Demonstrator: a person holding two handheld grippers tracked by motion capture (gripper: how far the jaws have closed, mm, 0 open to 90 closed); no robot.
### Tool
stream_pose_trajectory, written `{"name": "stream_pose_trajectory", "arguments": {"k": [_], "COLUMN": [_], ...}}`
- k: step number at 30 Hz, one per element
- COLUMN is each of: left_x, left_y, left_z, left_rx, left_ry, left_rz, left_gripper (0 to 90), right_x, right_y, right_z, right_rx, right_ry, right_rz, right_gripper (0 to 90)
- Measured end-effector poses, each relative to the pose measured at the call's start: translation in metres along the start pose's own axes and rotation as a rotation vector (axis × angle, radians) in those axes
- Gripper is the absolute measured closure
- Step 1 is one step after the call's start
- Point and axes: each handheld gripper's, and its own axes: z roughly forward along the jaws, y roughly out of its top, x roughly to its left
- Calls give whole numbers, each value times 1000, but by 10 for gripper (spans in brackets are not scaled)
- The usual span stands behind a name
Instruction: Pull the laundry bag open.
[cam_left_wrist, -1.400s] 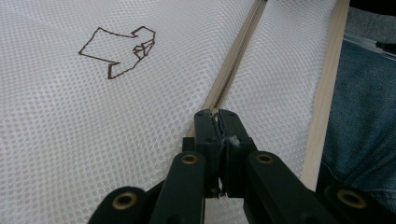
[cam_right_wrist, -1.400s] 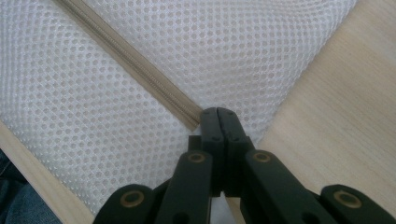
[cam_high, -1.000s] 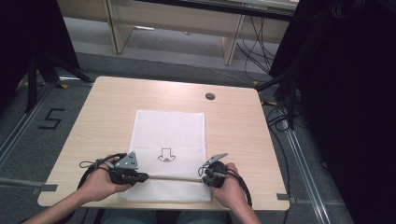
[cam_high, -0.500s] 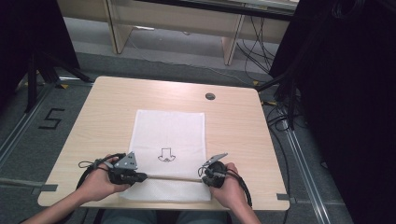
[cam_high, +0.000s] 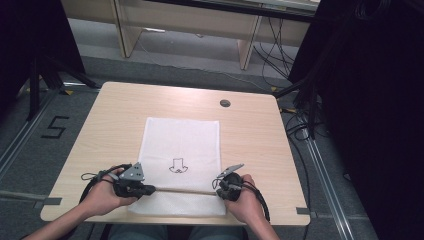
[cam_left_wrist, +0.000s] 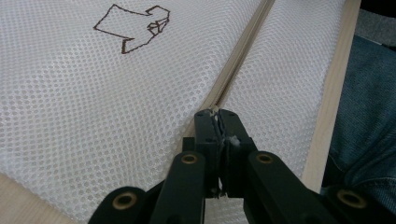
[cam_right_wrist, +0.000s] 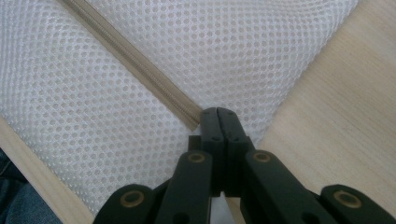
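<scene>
A white mesh bag (cam_high: 182, 140) lies flat on the wooden table (cam_high: 115, 115), with a black arrow outline (cam_high: 177, 165) printed on it. A beige zipper (cam_high: 182, 190) crosses it near the front edge. My left gripper (cam_high: 152, 189) is at the zipper's left end; in the left gripper view it (cam_left_wrist: 217, 114) is shut with a small whitish zipper pull pinched between its tips, the zipper (cam_left_wrist: 238, 56) running away from it. My right gripper (cam_high: 218, 191) sits at the zipper's right end. There it (cam_right_wrist: 217, 112) is shut, tips on the mesh where the zipper (cam_right_wrist: 135, 60) stops.
A round cable hole (cam_high: 225, 103) sits in the table's far right part. Bare wood (cam_right_wrist: 336, 107) borders the bag on the right. The person's lap in jeans (cam_left_wrist: 369, 116) is just beyond the front edge. Dark stands and cables surround the table.
</scene>
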Motion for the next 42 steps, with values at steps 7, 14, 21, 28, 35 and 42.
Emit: {"name": "stream_pose_trajectory", "arguments": {"k": [7,14,21,28,35,42], "left_x": [1,7,13,15,20,23], "left_y": [-6,-11,-19,-24,-33,-41], "left_z": [-3,-9,-16,-20,-27,-32], "left_rx": [-3,21,31,34,65,98], "left_ry": [9,32,56,68,100,131], "left_rz": [-36,-19,-27,-48,-68,-98], "left_gripper": [873,874,874,874,874,874], "right_x": [1,0,0,0,0,0], "right_y": [0,0,0,0,0,0], "right_z": [0,0,0,0,0,0], "right_rx": [0,1,2,-3,-2,0], "right_ry": [-1,1,-1,2,-3,-4], "right_rz": [0,5,2,-2,1,0], "right_gripper": [900,900,900,900,900,900]}}
